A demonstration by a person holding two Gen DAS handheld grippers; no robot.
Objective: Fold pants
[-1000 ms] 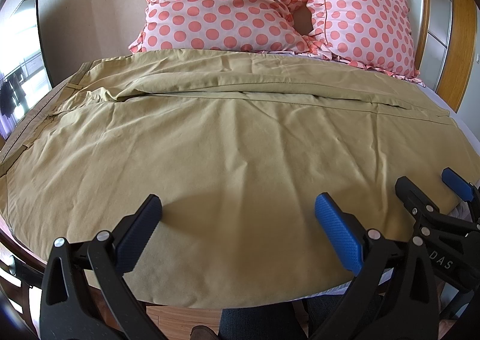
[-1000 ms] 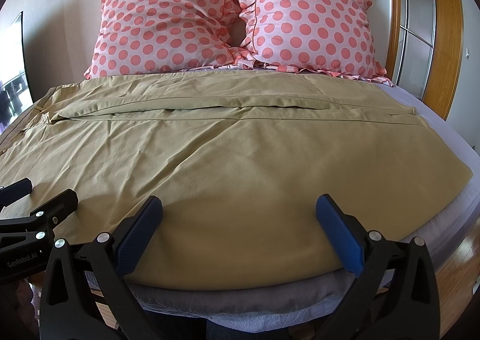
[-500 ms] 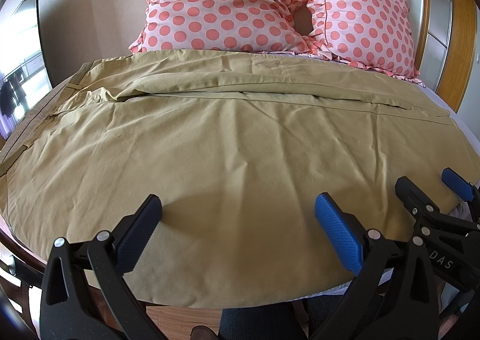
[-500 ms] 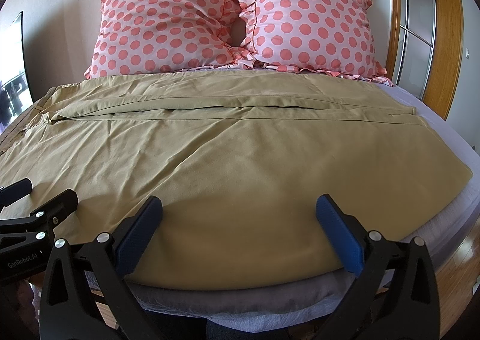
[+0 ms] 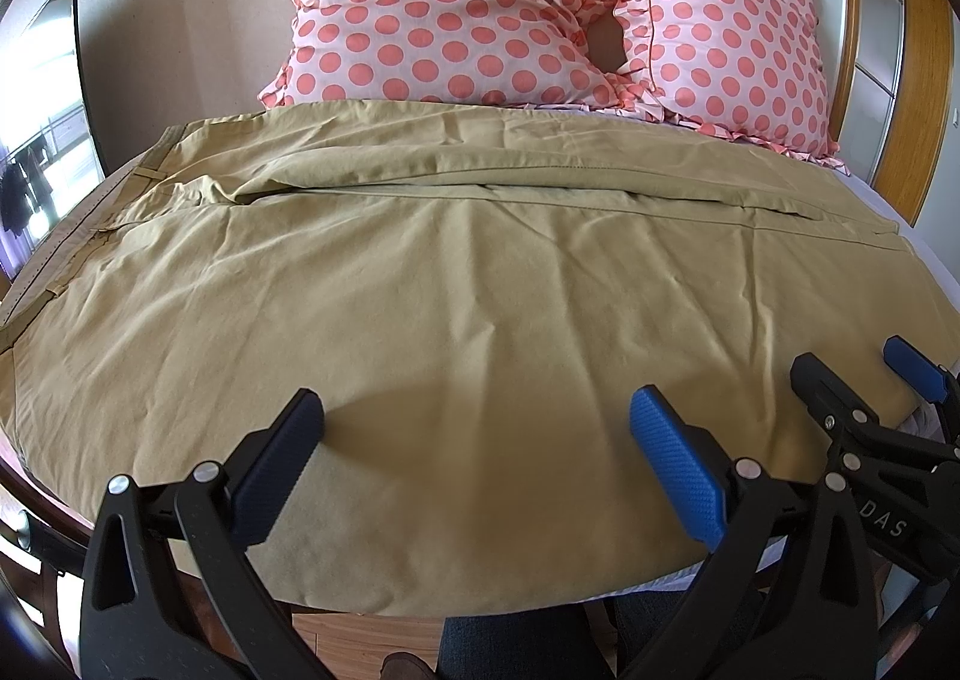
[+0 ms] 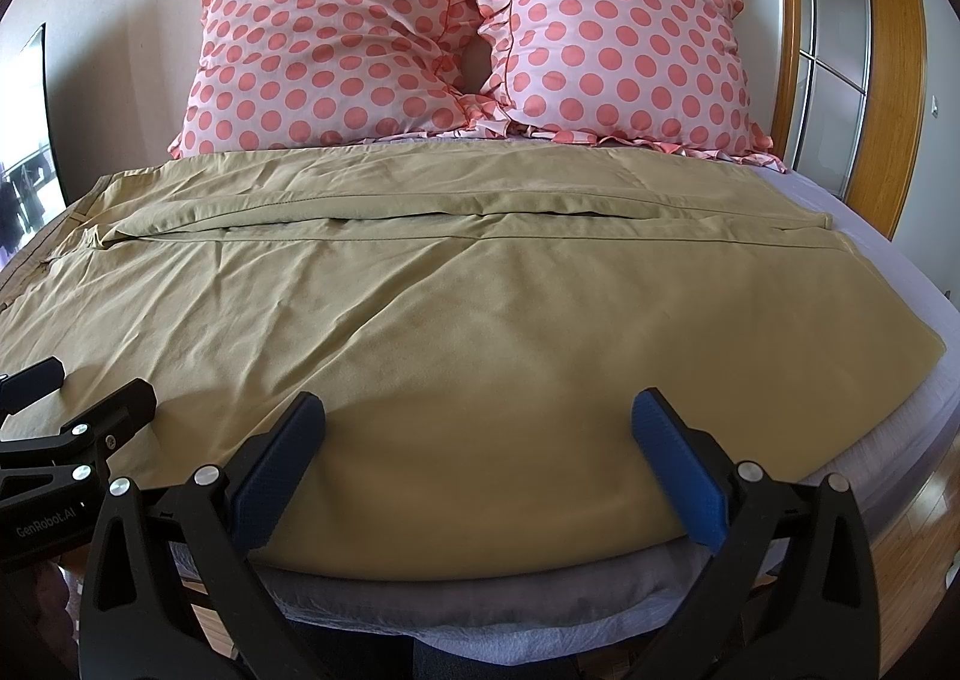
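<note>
Khaki pants (image 5: 456, 284) lie spread flat across the bed, waistband at the left, legs running right; they also show in the right wrist view (image 6: 480, 320). My left gripper (image 5: 474, 464) is open and empty, hovering over the near edge of the pants. My right gripper (image 6: 477, 467) is open and empty over the near edge, further right. In the left wrist view the right gripper (image 5: 858, 380) shows at the right edge. In the right wrist view the left gripper (image 6: 72, 386) shows at the left edge.
Two pink polka-dot pillows (image 6: 336, 44) (image 6: 624, 38) lean at the head of the bed. A lilac sheet (image 6: 870, 236) covers the mattress, with a grey layer (image 6: 540, 602) at the near edge. A wooden frame (image 6: 888, 80) stands at the right, a dark screen (image 5: 42, 128) at the left.
</note>
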